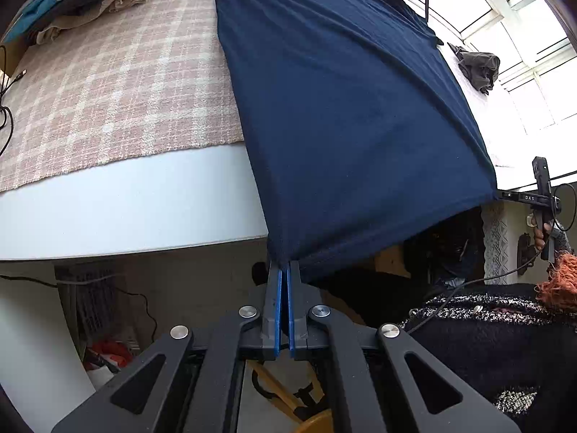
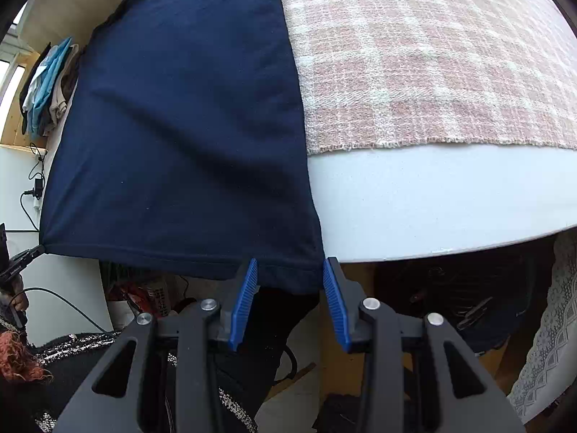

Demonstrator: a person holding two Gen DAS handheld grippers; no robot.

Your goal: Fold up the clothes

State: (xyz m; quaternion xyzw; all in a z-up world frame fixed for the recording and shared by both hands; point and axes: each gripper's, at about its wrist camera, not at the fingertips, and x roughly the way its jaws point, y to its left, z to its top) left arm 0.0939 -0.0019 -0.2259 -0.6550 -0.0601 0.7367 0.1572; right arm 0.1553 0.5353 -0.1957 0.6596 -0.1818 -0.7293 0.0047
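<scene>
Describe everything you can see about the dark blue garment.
The dark navy knit garment is plain and soft-looking, spread lengthwise over the pink checked blanket, its stitched hem hanging past the white table edge. The left claw is shut on one hem corner; the right claw stands open around the other, pads not pressing. Shallow wrinkles cross it.

One navy garment [image 1: 346, 108], two grippers [image 1: 283, 270]

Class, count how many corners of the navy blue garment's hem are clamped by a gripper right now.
1. The left gripper is shut on one hem corner of the navy blue cotton garment. The other hem corner lies between the right gripper's open jaws, unclamped. The far end is out of view.
</scene>
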